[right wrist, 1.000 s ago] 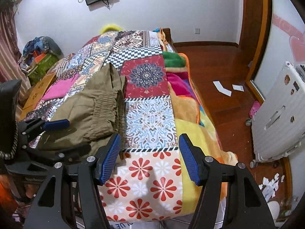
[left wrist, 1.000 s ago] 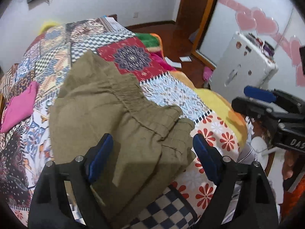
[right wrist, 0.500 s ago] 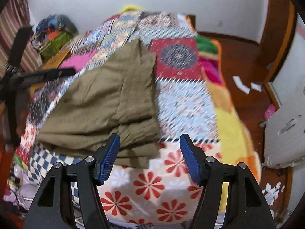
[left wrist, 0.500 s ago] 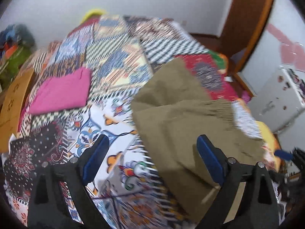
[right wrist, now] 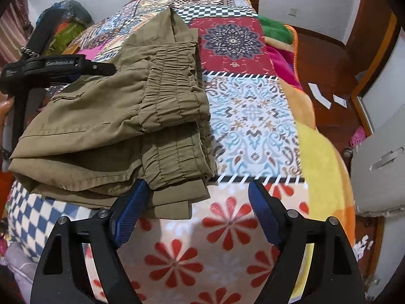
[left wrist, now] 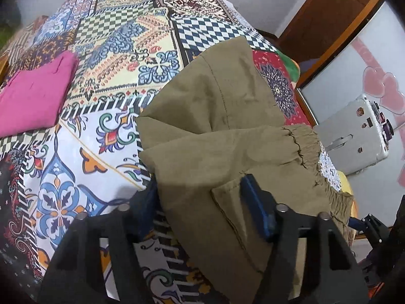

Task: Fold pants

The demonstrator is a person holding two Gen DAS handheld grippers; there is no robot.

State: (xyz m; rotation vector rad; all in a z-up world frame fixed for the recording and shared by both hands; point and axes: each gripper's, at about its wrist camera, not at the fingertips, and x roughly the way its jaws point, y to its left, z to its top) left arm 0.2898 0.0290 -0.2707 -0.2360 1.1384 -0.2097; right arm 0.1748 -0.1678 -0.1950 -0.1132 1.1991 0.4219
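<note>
The olive pants (left wrist: 222,136) lie folded in layers near the bed's front edge; they also show in the right wrist view (right wrist: 121,116), elastic waistband to the right. My left gripper (left wrist: 200,202) straddles the folded left edge of the pants, one finger under the cloth and one on top, jaws narrowed on the fabric. In the right wrist view the left gripper (right wrist: 60,68) reaches in from the left onto the pants. My right gripper (right wrist: 195,202) is open and empty at the pants' front right corner, left fingertip touching the cloth.
A patchwork quilt (right wrist: 253,116) covers the bed. A folded pink cloth (left wrist: 33,98) lies at the left. A white suitcase (left wrist: 354,136) stands on the wooden floor to the right, by paper scraps (right wrist: 321,96). Piled clutter (right wrist: 68,22) sits at the far left.
My left gripper swung to the pants' left side and closed in on the folded edge. My right gripper moved closer to the pants' front right corner, still open.
</note>
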